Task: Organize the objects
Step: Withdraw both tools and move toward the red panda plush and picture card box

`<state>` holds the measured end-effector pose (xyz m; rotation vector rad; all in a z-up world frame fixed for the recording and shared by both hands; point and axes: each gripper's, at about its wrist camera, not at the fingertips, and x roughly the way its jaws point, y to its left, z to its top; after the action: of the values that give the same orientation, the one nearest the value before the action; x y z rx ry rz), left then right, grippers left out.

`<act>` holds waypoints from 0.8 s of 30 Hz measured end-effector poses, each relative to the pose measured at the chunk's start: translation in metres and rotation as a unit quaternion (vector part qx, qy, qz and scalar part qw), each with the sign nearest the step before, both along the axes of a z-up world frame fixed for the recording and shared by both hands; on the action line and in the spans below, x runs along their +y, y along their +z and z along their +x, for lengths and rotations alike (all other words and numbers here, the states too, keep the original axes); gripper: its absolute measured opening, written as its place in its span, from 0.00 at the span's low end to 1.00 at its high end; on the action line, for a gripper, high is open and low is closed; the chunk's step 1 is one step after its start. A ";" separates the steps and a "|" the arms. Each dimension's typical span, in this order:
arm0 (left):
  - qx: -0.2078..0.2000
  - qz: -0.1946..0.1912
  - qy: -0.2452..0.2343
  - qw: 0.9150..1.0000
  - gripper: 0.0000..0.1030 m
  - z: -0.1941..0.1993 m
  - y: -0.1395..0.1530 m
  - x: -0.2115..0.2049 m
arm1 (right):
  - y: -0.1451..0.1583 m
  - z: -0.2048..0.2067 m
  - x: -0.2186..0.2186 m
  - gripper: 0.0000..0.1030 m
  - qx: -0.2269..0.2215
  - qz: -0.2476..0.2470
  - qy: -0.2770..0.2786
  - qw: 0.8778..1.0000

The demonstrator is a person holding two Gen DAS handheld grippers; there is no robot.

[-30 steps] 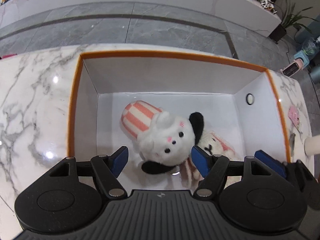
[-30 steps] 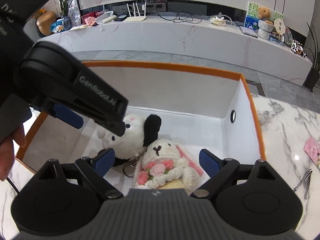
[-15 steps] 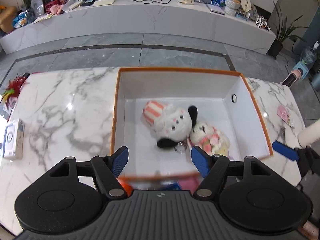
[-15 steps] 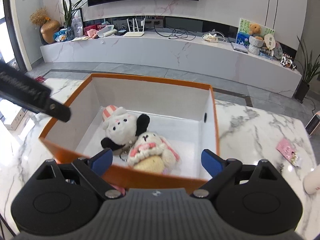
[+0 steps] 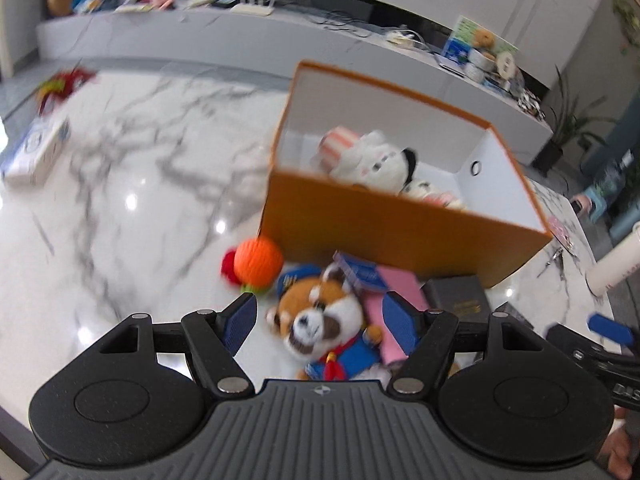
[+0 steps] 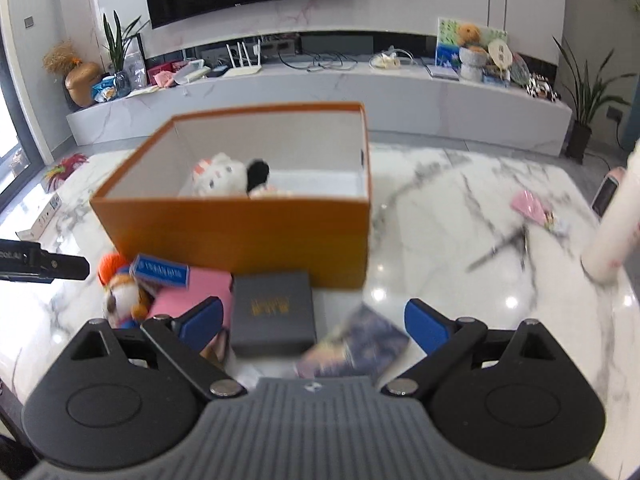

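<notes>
White grey-veined marble tabletop (image 6: 460, 208), glossy, carrying all task items

Open orange cardboard box with white interior (image 6: 248, 232) standing on tabletop, far side of loose items. Inside: white plush dog with black ear and pink-striped hat (image 5: 372, 160), and beside it a cream crocheted plush (image 5: 430, 194), mostly hidden behind near wall

Left gripper (image 5: 320, 322): black body, blue pads, jaws at medium spread, nothing between pads; positioned above the fox plush. Right gripper (image 6: 314, 326): jaws opening, wide spread, nothing clamped; positioned above dark box and blurred booklet

Loose items on tabletop in front of near wall of orange box, largest first:
- Dark grey square box with gold lettering (image 6: 272, 314), flat, just beside orange box
- Flat pink rectangular item (image 6: 192, 296), touching dark grey box on its left in right wrist view, partly under fox plush
- Orange-and-white fox plush in blue outfit with red scarf (image 5: 324, 326), lying face up
- Dark printed booklet (image 6: 360, 350), blurred, detail unreadable
- Orange knitted ball with red and green parts (image 5: 258, 262), near corner of orange box
- Small blue card with white print (image 6: 160, 271), resting on fox plush and pink item

Away from cluster: white cylindrical bottle (image 6: 616, 224) at right edge, white flat carton (image 5: 38, 152) at far left
</notes>
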<state>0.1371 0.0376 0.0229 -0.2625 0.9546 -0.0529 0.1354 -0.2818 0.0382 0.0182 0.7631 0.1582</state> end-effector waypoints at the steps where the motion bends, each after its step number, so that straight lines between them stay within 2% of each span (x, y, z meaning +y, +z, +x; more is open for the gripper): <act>1: 0.005 -0.006 0.005 1.000 0.80 -0.002 -0.008 0.002 | -0.003 -0.003 -0.002 0.95 0.001 0.001 0.001 1.000; 5: 0.010 -0.021 0.026 0.999 0.80 0.000 -0.033 0.005 | -0.014 -0.007 -0.008 0.95 0.007 0.010 0.004 1.000; 9: -0.024 -0.041 0.050 0.998 0.80 0.007 -0.042 0.004 | -0.025 0.001 -0.016 0.95 0.023 0.030 -0.002 0.999; 13: -0.008 -0.069 0.046 0.997 0.80 0.020 -0.052 -0.002 | -0.033 0.010 -0.019 0.95 0.034 0.028 -0.004 0.999; 16: 0.002 -0.027 0.040 0.999 0.80 0.022 -0.055 -0.016 | -0.041 0.016 -0.019 0.95 0.045 0.020 0.000 0.999; 19: 0.031 0.028 0.033 0.999 0.83 0.025 -0.064 -0.023 | -0.046 0.019 -0.023 0.95 0.052 0.018 0.000 0.998; 24: 0.042 0.052 0.037 0.997 0.85 0.017 -0.061 -0.009 | -0.049 0.020 -0.030 0.95 0.059 0.018 -0.009 0.998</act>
<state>0.1538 0.0286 -0.0380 -0.2045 1.0268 0.0757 0.1553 -0.3116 -0.0108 0.0694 0.8766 0.1550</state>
